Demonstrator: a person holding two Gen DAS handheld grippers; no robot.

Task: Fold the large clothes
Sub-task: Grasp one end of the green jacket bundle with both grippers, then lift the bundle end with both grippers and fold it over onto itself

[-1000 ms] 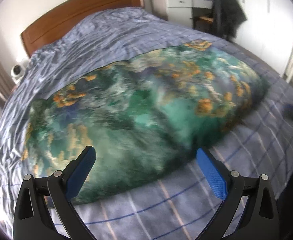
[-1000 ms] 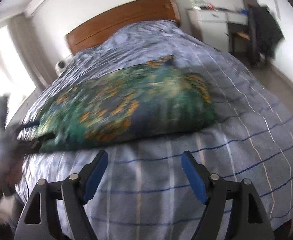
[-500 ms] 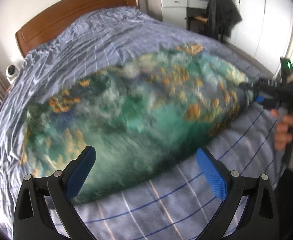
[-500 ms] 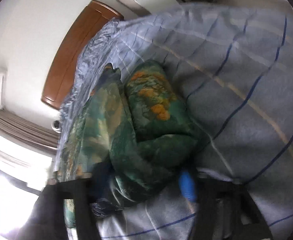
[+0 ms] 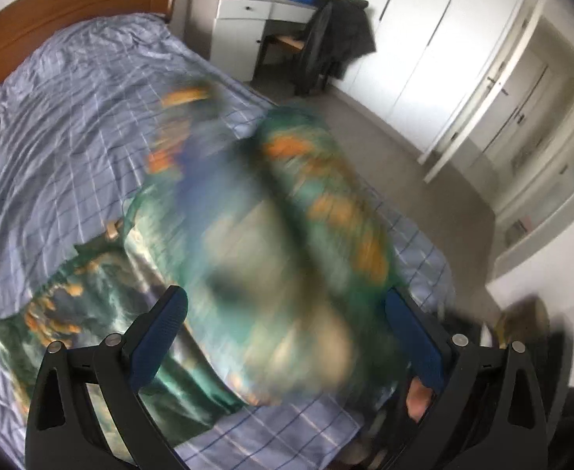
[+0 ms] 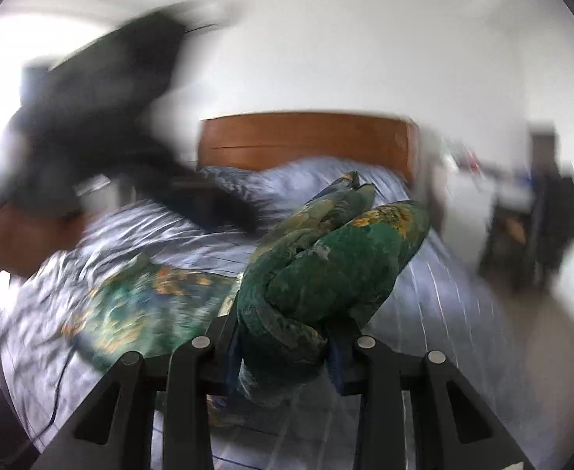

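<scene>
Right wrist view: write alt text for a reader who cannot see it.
The right gripper, jaws closing, has a bunched fold of green and orange patterned fabric between them, lifted above a bed with a blue checked cover. A wooden headboard stands behind, and a blurred dark shape crosses the upper left.

- The left wrist view looked steeply down past its blue-padded fingers (image 5: pixel 161 325) onto the green-and-orange patterned garment (image 5: pixel 271 258), close.
- The right wrist view faced almost level beyond its fingers toward the brown wooden headboard (image 6: pixel 306 139).
- Both shared the blue checked bedcover (image 5: pixel 71 117).

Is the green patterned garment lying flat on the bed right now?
No. One end is bunched and lifted in the closing right gripper; the green garment's rest trails on the bed.
</scene>
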